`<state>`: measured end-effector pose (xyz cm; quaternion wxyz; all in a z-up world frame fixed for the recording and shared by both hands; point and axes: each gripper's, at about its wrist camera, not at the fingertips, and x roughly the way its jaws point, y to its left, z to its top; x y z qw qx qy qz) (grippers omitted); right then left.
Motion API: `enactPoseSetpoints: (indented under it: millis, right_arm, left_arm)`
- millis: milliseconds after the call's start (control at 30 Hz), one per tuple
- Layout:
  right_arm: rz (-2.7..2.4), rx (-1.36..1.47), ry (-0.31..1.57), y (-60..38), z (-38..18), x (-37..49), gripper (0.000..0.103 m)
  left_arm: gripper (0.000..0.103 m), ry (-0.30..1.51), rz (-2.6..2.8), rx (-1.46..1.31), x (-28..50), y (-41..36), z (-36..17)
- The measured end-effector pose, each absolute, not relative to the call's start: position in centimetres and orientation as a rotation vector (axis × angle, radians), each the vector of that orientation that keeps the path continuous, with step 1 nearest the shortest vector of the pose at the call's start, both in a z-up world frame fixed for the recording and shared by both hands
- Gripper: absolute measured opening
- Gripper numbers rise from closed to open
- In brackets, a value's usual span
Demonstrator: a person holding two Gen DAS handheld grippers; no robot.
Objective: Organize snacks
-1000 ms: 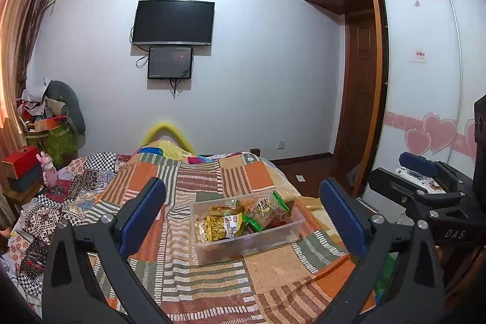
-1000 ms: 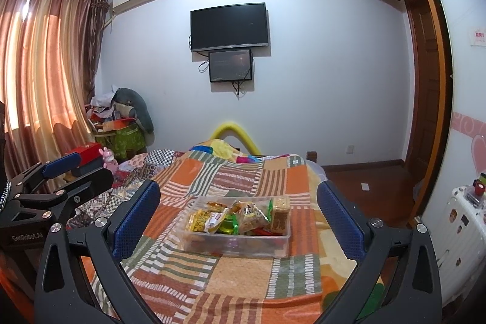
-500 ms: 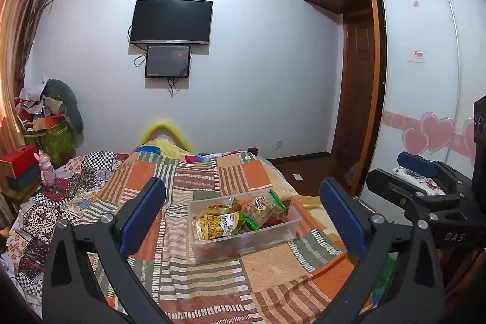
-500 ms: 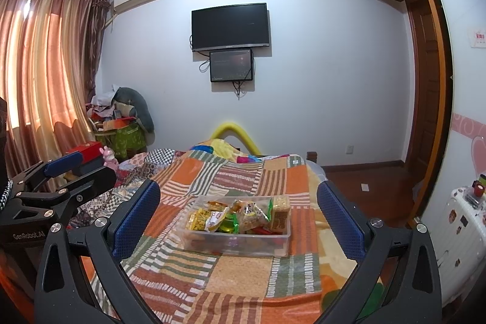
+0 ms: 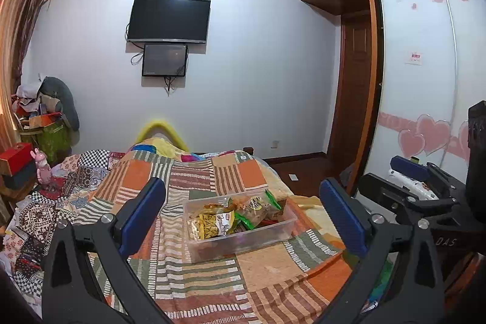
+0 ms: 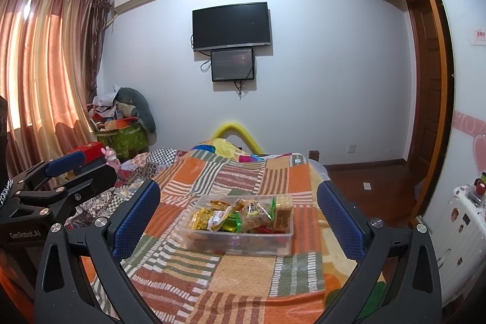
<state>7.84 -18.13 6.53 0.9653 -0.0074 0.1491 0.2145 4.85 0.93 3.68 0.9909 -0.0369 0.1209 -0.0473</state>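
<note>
A clear plastic bin (image 5: 282,228) (image 6: 282,240) sits on the patchwork bedspread, filled with several snack packets: a yellow chip bag (image 5: 209,225) (image 6: 202,219), green packets (image 5: 250,216) and a tan cracker pack (image 6: 283,210). My left gripper (image 5: 243,210) is open and empty, held above the near end of the bed, short of the bin. My right gripper (image 6: 238,213) is open and empty at a similar distance. The right gripper also shows in the left wrist view (image 5: 422,187); the left gripper also shows in the right wrist view (image 6: 60,178).
The bed (image 5: 273,266) carries an orange and green striped quilt. A cluttered pile with a green bag (image 6: 127,135) stands far left by the curtains (image 6: 39,63). A wardrobe (image 5: 416,87) and a white suitcase (image 6: 464,211) are on the right. A TV (image 6: 231,25) hangs on the far wall.
The left wrist view has shifted slightly, so the bin sits a little further left in it. Both grippers stay open and the snacks have not moved.
</note>
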Motion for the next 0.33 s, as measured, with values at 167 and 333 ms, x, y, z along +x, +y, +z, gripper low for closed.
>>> enactPoseSetpoints:
  millis: [167,333]
  right_arm:
    - [0.435,-0.013,0.307,-18.00,6.44,8.06,0.103]
    - [0.438,-0.009,0.313,-18.10,6.17,8.22,0.103]
  left_arm:
    - [0.103,0.243,-0.097,-0.062,4.89,0.67,3.55]
    - [0.103,0.251,-0.092,-0.067,5.19,0.81,3.38]
